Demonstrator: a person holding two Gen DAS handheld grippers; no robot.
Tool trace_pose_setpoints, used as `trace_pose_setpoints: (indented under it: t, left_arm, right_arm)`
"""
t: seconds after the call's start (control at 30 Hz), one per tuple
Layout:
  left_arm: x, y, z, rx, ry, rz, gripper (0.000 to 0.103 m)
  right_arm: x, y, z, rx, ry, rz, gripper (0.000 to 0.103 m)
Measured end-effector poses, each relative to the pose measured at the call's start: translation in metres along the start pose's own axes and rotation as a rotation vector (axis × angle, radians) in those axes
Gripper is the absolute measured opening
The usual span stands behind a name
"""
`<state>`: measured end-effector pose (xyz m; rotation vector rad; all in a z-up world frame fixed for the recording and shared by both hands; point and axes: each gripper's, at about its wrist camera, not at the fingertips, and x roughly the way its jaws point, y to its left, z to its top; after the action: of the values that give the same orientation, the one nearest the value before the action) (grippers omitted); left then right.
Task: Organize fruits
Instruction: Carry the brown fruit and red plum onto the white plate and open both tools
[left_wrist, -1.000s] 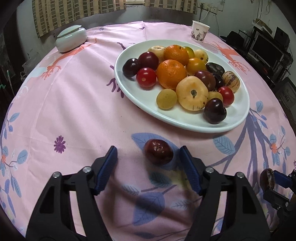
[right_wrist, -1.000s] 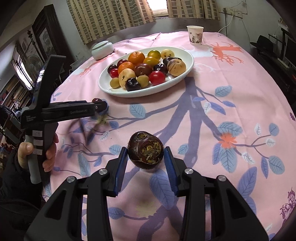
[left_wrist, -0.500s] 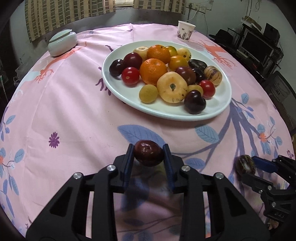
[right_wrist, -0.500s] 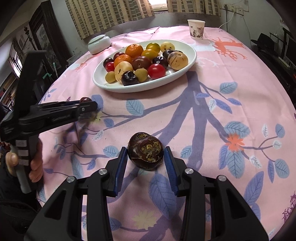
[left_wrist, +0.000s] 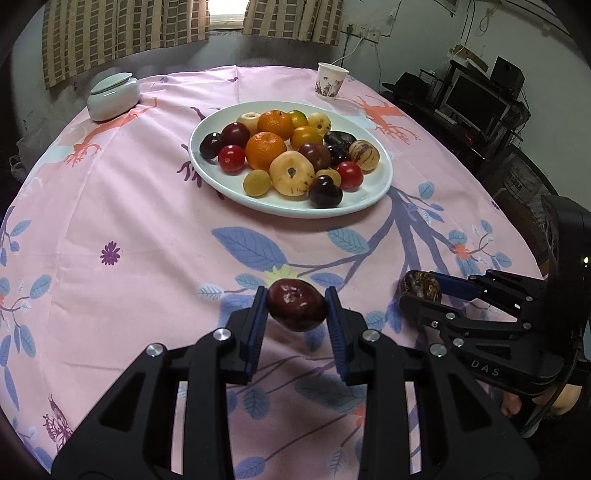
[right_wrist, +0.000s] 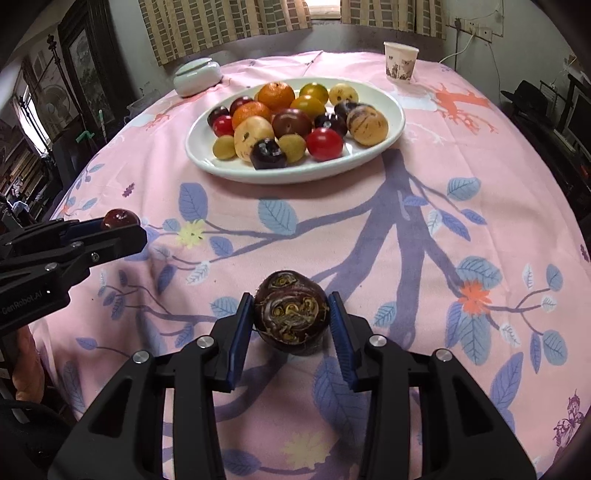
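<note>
A round desk (left_wrist: 122, 206) draped in a pink cloth printed with blue leaves and branches fills the room's centre. A person stands at its near edge holding a pair of black tongs in each hand.

The left tongs (left_wrist: 295, 306) pinch a small dark red fruit (left_wrist: 296, 309) between their blue pads; the jaws have just been closing onto it, and it now sits gripped on both sides, raised a little above the cloth. From the other side, the same red fruit shows at the tongs' tip (right_wrist: 120, 218).

The right tongs (right_wrist: 291, 314) are pressed against a dark brown, knobbly fruit (right_wrist: 291, 312) with yellowish rings on its face. Both pads touch its sides. Whether it rests on the cloth or hangs just above it I cannot tell.

Farther back, well apart from both tongs, an oval white plate (left_wrist: 376, 184) holds a heap of fruit: two oranges (left_wrist: 265, 150), red tomatoes (left_wrist: 231, 158), dark plums (left_wrist: 325, 191), pale yellow round fruits and a striped tan one. The plate's near rim is bare.

Behind the plate, a patterned paper cup (left_wrist: 330, 80) stands upright near the far edge. To the left, a pale green lidded jar (left_wrist: 113, 96) sits alone. Checked curtains (left_wrist: 122, 29) hang along the back wall, and a dark monitor (left_wrist: 476, 103) stands at the right.
</note>
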<state>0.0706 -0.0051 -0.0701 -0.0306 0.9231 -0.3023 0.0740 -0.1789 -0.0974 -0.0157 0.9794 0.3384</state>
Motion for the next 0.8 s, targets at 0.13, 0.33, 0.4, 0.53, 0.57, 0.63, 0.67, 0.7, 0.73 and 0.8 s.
trace_pose_setpoints:
  t: [0.13, 0.33, 0.4, 0.53, 0.57, 0.63, 0.67, 0.7, 0.73, 0.8]
  left_arm:
    - [-0.004, 0.001, 0.007, -0.004, 0.012, 0.002, 0.032]
    - [-0.006, -0.001, 0.059, 0.011, -0.007, 0.026, 0.032]
    - [0.001, -0.004, 0.083, 0.018, -0.016, 0.041, 0.032]
    - [0.029, -0.011, 0.130, 0.009, -0.027, 0.072, 0.032]
    - [0.038, -0.012, 0.140, 0.002, -0.023, 0.078, 0.032]
    - [0.058, -0.014, 0.155, -0.008, 0.003, 0.075, 0.032]
    - [0.069, -0.013, 0.159, -0.011, 0.022, 0.074, 0.032]
    - [0.078, -0.013, 0.163, -0.013, 0.035, 0.083, 0.032]
    - [0.088, -0.013, 0.165, -0.012, 0.048, 0.097, 0.032]
    - [0.099, -0.012, 0.168, -0.018, 0.068, 0.098, 0.032]
  right_arm:
    - [-0.011, -0.001, 0.010, -0.009, -0.026, -0.001, 0.041]
    - [-0.028, -0.006, 0.046, -0.051, -0.082, 0.021, 0.041]
    - [-0.029, -0.010, 0.065, -0.053, -0.102, 0.035, 0.041]
    - [-0.017, -0.019, 0.104, -0.060, -0.123, 0.018, 0.041]
    - [-0.012, -0.022, 0.112, -0.061, -0.124, 0.012, 0.041]
    - [0.000, -0.027, 0.125, -0.066, -0.130, 0.001, 0.041]
    - [0.006, -0.030, 0.130, -0.063, -0.133, -0.001, 0.041]
    - [0.010, -0.031, 0.134, -0.062, -0.135, -0.003, 0.041]
    - [0.015, -0.032, 0.137, -0.065, -0.136, -0.003, 0.041]
    - [0.023, -0.034, 0.141, -0.073, -0.133, -0.001, 0.041]
